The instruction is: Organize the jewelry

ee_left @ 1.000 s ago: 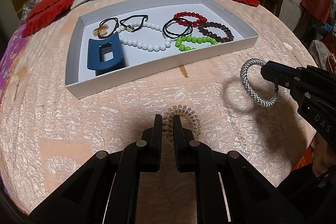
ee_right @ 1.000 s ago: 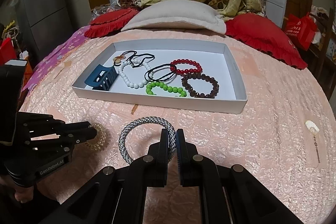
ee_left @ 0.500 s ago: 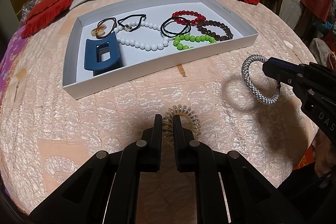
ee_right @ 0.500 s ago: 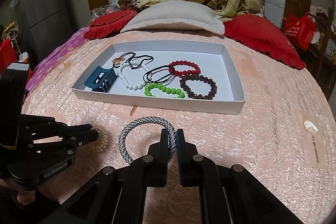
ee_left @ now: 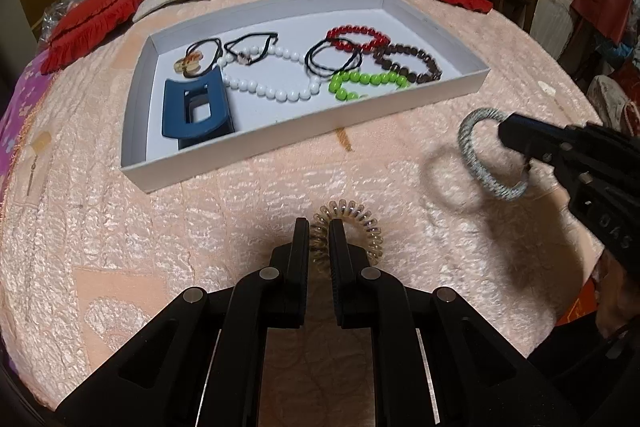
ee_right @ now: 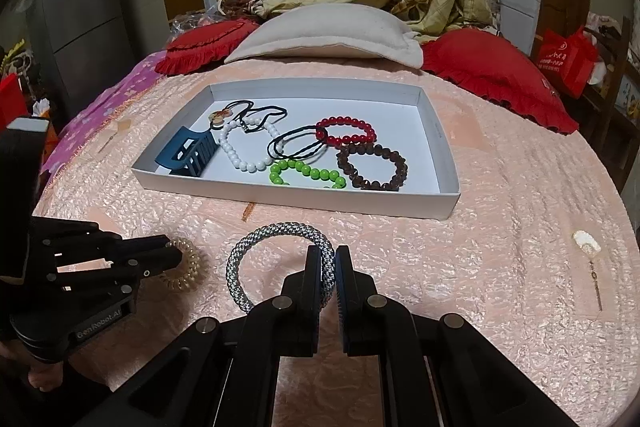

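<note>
Both tongs are clamped on jewelry above the peach bedspread. Left tongs pinch the near side of a clear amber spiral hair tie, whose coil lies roughly flat, with its far side reaching away toward the tray. Right tongs grip a silver-grey woven bangle by its right edge; in the left wrist view that bangle stands tilted on edge, its opening facing sideways, lifted clear of the bedspread with its ring-shaped shadow beside it.

Beyond both pieces sits a shallow white tray, its long side running left to right. Inside it, from left to right, lie a blue claw clip, a white bead bracelet, black elastic hair ties, a green bead bracelet, a red bead bracelet and a dark brown bead bracelet. All the bracelets lie flat. Red cushions and a cream pillow lie behind the tray.
</note>
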`<action>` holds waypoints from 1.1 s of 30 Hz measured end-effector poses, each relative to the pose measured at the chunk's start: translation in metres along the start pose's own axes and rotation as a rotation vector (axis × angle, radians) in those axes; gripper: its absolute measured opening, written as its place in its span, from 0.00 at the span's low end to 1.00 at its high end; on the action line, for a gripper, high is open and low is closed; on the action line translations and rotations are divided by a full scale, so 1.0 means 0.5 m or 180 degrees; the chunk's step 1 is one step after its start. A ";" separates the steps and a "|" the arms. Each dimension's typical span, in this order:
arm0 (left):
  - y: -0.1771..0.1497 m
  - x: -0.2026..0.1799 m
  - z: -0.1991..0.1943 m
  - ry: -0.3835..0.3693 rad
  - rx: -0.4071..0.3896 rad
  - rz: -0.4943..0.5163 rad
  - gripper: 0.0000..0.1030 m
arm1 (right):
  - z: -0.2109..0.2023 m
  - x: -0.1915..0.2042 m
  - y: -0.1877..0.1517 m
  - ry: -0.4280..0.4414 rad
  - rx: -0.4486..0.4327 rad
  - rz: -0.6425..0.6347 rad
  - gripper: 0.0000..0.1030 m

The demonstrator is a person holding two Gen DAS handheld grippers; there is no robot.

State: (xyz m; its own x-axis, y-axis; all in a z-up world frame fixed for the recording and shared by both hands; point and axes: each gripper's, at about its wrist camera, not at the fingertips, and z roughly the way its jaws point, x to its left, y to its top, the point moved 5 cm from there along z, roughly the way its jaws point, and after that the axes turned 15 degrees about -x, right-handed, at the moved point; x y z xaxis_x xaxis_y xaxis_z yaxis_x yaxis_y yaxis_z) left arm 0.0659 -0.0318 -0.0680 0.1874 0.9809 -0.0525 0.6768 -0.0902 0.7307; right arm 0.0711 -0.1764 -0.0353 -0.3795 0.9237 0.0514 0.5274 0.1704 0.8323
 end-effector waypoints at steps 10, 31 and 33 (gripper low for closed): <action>0.076 0.044 -0.021 -0.0111 -0.0303 -0.0338 0.08 | 0.010 -0.037 0.039 0.0016 -0.0073 0.0205 0.06; 0.171 0.110 0.161 0.0274 -0.0363 -0.0861 0.08 | 0.230 -0.079 0.103 0.0013 0.0009 0.0789 0.06; 0.166 0.110 0.169 0.0276 -0.0338 -0.0838 0.08 | 0.243 -0.076 0.095 -0.0013 0.0048 0.0782 0.06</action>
State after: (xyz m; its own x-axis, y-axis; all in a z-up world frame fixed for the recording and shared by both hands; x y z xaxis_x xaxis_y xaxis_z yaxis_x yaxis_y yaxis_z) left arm 0.1925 0.0000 -0.0675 -0.0495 0.9796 -0.1947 0.6148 0.1835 0.7671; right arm 0.2030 -0.1614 -0.0647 -0.2354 0.9395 0.2490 0.6148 -0.0545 0.7868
